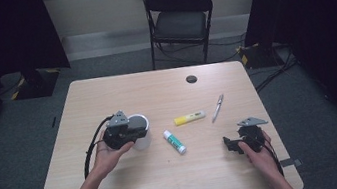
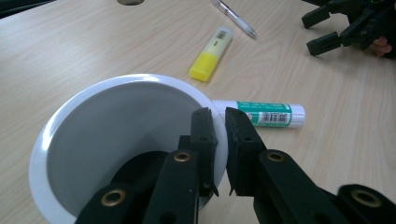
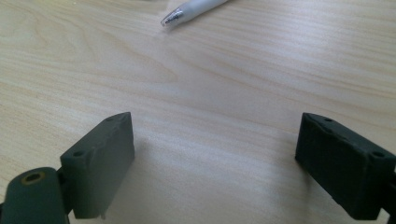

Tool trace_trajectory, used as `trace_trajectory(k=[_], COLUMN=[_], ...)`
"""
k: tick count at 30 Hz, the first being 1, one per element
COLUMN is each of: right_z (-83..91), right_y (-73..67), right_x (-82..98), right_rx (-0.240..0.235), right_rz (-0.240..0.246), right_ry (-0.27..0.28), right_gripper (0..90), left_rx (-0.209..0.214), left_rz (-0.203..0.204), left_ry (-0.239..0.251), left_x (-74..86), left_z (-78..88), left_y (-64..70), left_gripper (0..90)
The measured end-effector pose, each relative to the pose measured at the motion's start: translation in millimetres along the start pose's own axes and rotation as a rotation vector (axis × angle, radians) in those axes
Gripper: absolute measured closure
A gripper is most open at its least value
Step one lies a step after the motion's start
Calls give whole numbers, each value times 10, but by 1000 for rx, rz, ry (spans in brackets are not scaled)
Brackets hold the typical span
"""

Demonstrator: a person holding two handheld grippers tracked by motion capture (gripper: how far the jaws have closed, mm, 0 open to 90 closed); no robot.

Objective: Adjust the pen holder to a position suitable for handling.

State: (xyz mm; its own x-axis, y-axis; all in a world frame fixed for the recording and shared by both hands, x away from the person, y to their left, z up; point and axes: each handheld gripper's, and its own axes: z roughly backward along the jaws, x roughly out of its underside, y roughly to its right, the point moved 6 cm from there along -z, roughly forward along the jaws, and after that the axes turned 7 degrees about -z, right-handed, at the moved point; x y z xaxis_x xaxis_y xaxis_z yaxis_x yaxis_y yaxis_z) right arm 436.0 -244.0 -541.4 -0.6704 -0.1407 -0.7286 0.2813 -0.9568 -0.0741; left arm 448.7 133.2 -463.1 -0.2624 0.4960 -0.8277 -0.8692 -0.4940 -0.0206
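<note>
From above the left gripper [image 1: 133, 128] sat at the white cup [image 1: 142, 134], whose rim [image 2: 219, 140] its own view showed pinched between nearly closed jaws, a thin hold likely to slip or tip, while the right gripper [image 3: 215, 158] gaped over bare table [image 3: 224, 70].

Cup [image 1: 140, 130] blocks my left gripper [image 2: 219, 122]; glue [image 1: 174, 141], highlighter [image 1: 189, 117] and pen [image 1: 217, 107] crowd mid-table. Near edge and far-left corner of the table [image 1: 105, 93] lie bare, open under my right gripper [image 3: 212, 154].

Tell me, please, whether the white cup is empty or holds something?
Empty: the left gripper view looks into the white round cup, showing bare inner wall.
</note>
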Motion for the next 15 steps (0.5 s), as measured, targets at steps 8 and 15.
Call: trace_trajectory(k=[8, 15], right_z=[0, 0], right_y=[0, 0], right_x=[0, 0], right_rx=[0, 0], right_rz=[0, 0], right_ry=[0, 0], right_gripper=[109, 109], left_rx=[43, 65], left_rz=[-26, -34], left_ry=[-4, 2], left_x=[-18, -22], left_z=[-17, -17], left_y=[171, 286], left_gripper=[827, 827])
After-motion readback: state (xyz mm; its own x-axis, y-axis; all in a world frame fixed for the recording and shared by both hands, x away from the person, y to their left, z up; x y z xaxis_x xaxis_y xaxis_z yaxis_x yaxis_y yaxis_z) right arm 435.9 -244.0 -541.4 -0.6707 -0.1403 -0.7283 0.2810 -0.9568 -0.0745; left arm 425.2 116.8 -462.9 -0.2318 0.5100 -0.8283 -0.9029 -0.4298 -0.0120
